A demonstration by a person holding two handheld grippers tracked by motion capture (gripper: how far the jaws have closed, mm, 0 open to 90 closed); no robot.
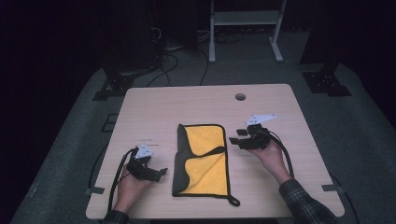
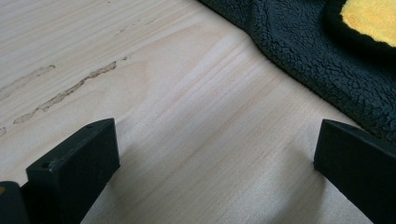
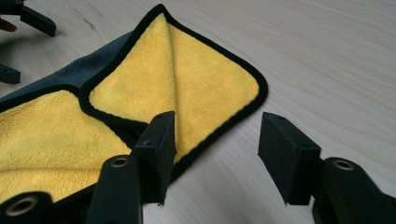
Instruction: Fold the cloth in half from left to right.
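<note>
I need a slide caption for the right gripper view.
Open right claw poised at folded yellow microfibre cloth's black-trimmed corner on pale wooden table.

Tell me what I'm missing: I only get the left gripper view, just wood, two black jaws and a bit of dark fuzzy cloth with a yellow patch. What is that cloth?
Observer: It is a folded cloth, yellow with a dark grey back and black trim, lying mid-table between the two grippers.
Operator: Is anything gripping it?
Observer: No. The right gripper hangs over the cloth's corner with its jaws apart, closed on nothing.
Operator: And the gripper I'm looking along?
Observer: The left gripper sits beside the cloth's left edge, held in a hand.
Operator: Anything else on the table?
Observer: A round hole near the table's far edge.
</note>
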